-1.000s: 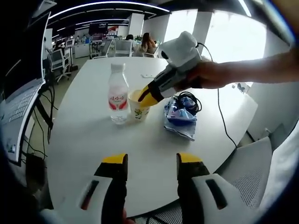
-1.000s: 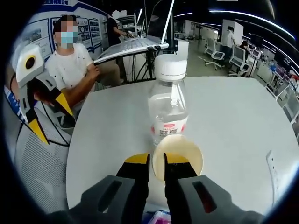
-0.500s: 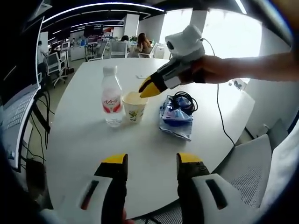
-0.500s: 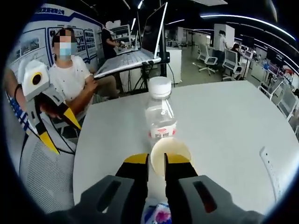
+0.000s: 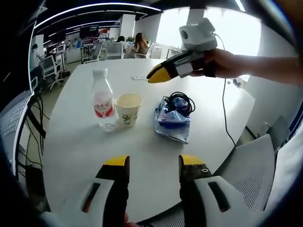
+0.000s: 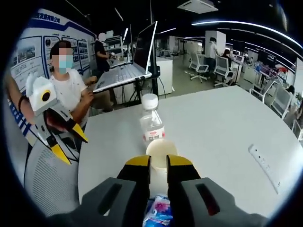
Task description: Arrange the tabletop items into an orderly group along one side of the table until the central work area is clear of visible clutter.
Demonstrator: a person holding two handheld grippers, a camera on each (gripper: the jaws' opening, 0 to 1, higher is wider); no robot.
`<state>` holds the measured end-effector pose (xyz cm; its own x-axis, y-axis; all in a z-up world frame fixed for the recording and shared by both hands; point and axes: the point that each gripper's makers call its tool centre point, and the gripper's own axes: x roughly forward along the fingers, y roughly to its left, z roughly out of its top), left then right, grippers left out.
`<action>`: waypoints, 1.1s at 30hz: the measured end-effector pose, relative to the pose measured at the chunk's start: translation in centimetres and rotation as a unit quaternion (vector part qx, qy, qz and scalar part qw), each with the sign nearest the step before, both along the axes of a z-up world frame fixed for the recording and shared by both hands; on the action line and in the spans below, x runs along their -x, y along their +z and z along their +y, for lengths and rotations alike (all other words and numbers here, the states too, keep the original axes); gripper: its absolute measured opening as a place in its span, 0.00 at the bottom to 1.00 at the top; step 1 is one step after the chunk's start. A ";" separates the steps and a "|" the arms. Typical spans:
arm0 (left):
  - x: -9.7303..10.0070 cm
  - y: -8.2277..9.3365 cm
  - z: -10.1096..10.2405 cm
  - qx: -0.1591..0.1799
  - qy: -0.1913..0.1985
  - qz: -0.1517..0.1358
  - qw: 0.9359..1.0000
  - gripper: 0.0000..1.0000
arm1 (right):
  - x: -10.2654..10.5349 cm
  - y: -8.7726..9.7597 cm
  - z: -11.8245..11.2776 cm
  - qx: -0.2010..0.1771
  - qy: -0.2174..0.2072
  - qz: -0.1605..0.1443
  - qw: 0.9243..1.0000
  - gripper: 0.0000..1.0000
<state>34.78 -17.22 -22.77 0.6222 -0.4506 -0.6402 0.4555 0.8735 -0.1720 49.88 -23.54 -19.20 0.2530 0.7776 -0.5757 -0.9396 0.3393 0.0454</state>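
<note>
Jaws first: my left gripper (image 5: 151,163) has its two yellow-tipped jaws spread wide with nothing between them, low over the near edge of the white table (image 5: 85,142). My right gripper (image 6: 158,161) has jaws nearly pressed together, a thin slit left, holding nothing; seen from the left gripper view it hangs in the air above the table, yellow tips pointing left, well clear of the items below.

Task items sit in a loose row mid-table. Water bottle (image 5: 103,100), upright, white cap, red-and-white label. Just beside it, paper cup (image 5: 128,109), upright, open mouth; whether cup and bottle touch I cannot tell. Near the cup lies a blue packet (image 5: 171,120), flat, with a coiled black cable (image 5: 182,101) on its far end; a cable strand runs off the table edge on that side. In the right gripper view the cup (image 6: 161,152) is right ahead of my closed tips, bottle (image 6: 151,125) directly beyond it, packet (image 6: 158,213) under the jaws at the bottom.

Open room: broad bare tabletop between the items and my left jaws, and more bare surface past the bottle toward the far rim. A white power strip (image 6: 265,163) lies near the table edge in the right gripper view, well apart from the cup.

Around the table: mesh office chair (image 5: 255,175) at the near edge, a seated person in a white shirt (image 6: 71,94), and an open laptop (image 6: 125,71) on a stand beyond the far rim.
</note>
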 end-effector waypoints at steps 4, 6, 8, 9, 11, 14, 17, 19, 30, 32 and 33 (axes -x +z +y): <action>-0.1 0.0 -0.7 0.001 -0.008 0.001 1.000 0.40 | -0.1 0.2 -1.6 -0.004 -0.018 0.001 1.000 0.10; -0.2 0.0 -1.0 0.002 -0.010 0.001 1.000 0.40 | -0.1 0.1 -2.5 -0.005 -0.027 0.003 1.000 0.10; -0.4 0.0 -1.3 0.002 -0.013 0.002 1.000 0.40 | -0.2 0.0 -3.4 -0.006 -0.036 0.005 0.999 0.09; -0.4 0.0 -1.4 0.002 -0.014 0.002 1.000 0.40 | -0.2 0.0 -3.7 -0.007 -0.040 0.006 0.999 0.09; -0.6 0.0 -1.8 0.003 -0.017 0.002 1.000 0.40 | -0.1 -0.1 -4.6 -0.009 -0.050 0.009 0.999 0.09; -0.9 0.0 -2.4 -0.001 -0.024 0.000 1.000 0.41 | -0.1 -0.2 -6.1 -0.011 -0.063 0.011 0.998 0.09; -1.1 0.0 -2.8 -0.004 -0.029 -0.001 1.000 0.41 | 0.0 -0.1 -7.3 -0.013 -0.077 0.011 0.997 0.10; -1.3 0.1 -3.1 -0.002 -0.031 -0.002 1.000 0.41 | 0.0 0.0 -8.5 -0.019 -0.090 0.013 0.996 0.10; -1.6 -0.2 -3.8 -0.004 -0.036 0.004 0.999 0.41 | 1.5 -0.8 -14.3 -0.025 -0.143 0.026 0.989 0.16; -1.7 -0.2 -4.0 -0.005 -0.037 0.005 0.999 0.41 | 1.8 -1.1 -15.3 -0.026 -0.154 0.030 0.987 0.19; -1.8 -0.2 -4.1 -0.005 -0.037 0.005 0.999 0.41 | 1.9 -1.2 -15.7 -0.026 -0.158 0.031 0.987 0.20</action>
